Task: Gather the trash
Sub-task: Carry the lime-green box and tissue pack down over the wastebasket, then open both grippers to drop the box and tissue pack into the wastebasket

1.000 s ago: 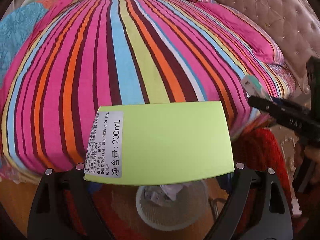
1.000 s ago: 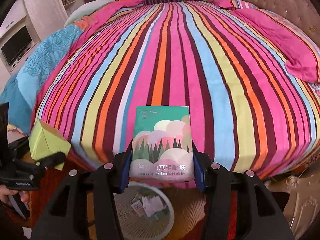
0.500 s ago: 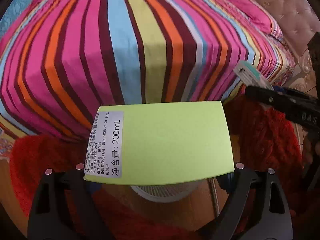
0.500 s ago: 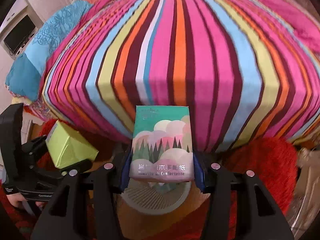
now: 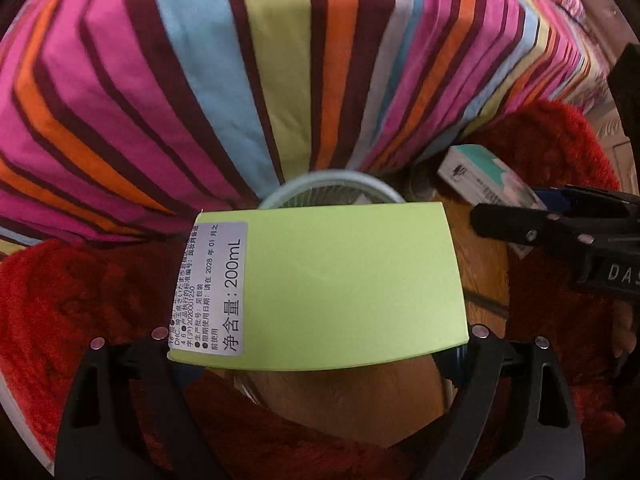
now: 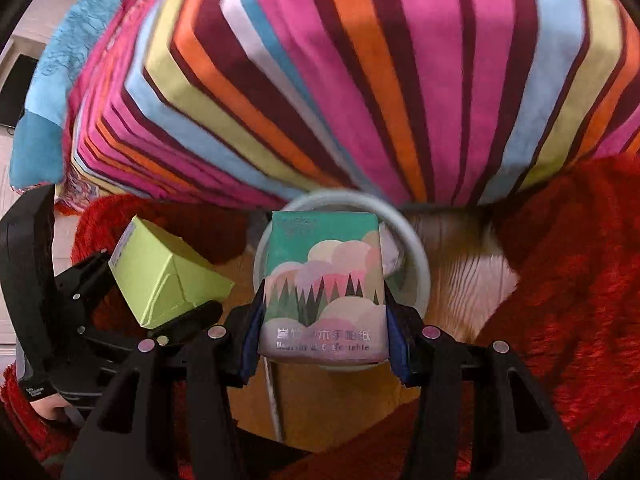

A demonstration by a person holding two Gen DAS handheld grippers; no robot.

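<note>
Right gripper [image 6: 322, 354] is clamped on the tissue pack [image 6: 324, 284], and the bin [image 6: 416, 256] sits right behind and under it, rim poking out both sides, so I'd say it's basically lined up for a drop. Left gripper [image 5: 320, 344] is squeezing the green box [image 5: 320, 288] across its long side, pointing down; the bin rim [image 5: 332, 178] only peeks past the box's far edge, at the foot of the bed [image 5: 200, 80]. Right hand looks nearer.
</note>
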